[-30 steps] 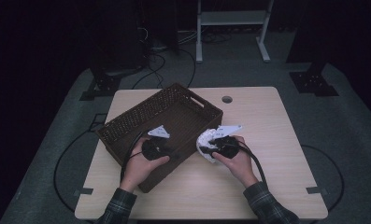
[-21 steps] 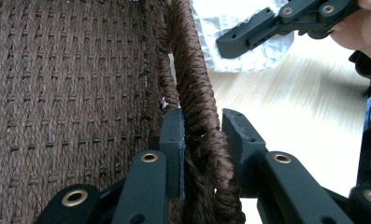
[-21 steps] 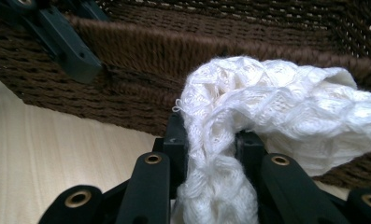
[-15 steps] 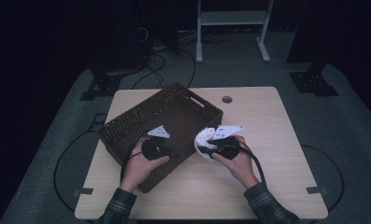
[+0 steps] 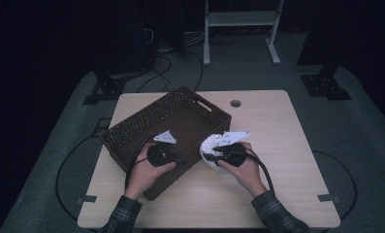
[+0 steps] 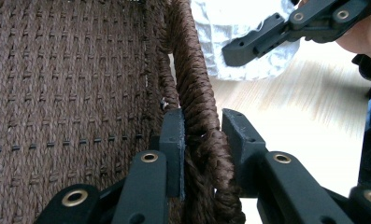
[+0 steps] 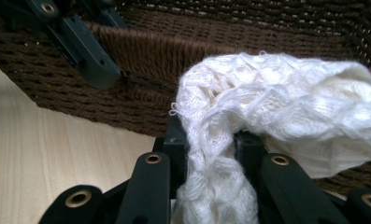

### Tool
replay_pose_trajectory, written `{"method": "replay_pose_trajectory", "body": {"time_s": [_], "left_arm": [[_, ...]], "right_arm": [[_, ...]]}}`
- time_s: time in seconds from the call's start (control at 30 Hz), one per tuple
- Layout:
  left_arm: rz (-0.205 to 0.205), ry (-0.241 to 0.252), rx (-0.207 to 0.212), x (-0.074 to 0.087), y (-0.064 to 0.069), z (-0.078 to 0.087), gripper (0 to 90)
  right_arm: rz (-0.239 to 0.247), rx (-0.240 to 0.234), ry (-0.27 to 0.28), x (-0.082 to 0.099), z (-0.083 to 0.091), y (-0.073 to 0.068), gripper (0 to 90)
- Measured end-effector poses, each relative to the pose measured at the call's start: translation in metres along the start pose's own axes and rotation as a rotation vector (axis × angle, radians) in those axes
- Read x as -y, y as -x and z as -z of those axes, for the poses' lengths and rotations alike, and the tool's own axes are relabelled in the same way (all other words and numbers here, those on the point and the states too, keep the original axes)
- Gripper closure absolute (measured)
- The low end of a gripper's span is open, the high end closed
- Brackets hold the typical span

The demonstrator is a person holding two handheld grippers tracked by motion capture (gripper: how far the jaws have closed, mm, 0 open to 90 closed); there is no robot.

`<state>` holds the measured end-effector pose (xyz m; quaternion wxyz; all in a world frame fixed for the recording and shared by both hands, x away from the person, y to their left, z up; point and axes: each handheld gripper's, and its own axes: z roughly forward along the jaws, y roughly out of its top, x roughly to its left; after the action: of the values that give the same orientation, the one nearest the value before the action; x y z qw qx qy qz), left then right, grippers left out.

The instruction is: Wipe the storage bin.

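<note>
A dark brown woven basket point(image 5: 132, 124) stands on the left half of the wooden table point(image 5: 287, 160). My left gripper point(image 5: 173, 156) is at its near right wall. In the left gripper view the left gripper point(image 6: 203, 140) is shut on that wall point(image 6: 199, 93), one pad inside and one outside. My right gripper point(image 5: 209, 156) holds a white knitted cloth point(image 5: 210, 144) just outside the same wall. The right gripper view shows the right gripper point(image 7: 211, 140) shut on the bunched cloth point(image 7: 290, 112), with the basket's side point(image 7: 220, 42) close behind it.
The basket's woven floor point(image 6: 80, 93) is bare where it shows. A round cable hole point(image 5: 235, 103) lies near the table's far edge. Cables trail from both grippers over the near edge. A white metal stand point(image 5: 238, 19) is on the floor beyond the table.
The right hand has drifted slightly left toward the basket with the cloth still held. The left hand and the basket have stayed put.
</note>
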<state>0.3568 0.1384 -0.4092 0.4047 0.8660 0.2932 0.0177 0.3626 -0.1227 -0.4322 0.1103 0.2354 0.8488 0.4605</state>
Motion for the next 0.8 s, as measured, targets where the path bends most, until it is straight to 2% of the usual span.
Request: {"method": "replay_pose_trajectory", "body": {"time_s": [0.53, 0.8], "left_arm": [[-0.001, -0.001, 0.000, 0.000, 0.000, 0.000, 70.0], [-0.003, -0.001, 0.002, 0.000, 0.000, 0.000, 70.1]], "right_arm": [[-0.016, -0.001, -0.077, 0.014, -0.020, 0.003, 71.9], [-0.019, -0.010, -0.136, 0.025, -0.039, 0.003, 71.9]]}}
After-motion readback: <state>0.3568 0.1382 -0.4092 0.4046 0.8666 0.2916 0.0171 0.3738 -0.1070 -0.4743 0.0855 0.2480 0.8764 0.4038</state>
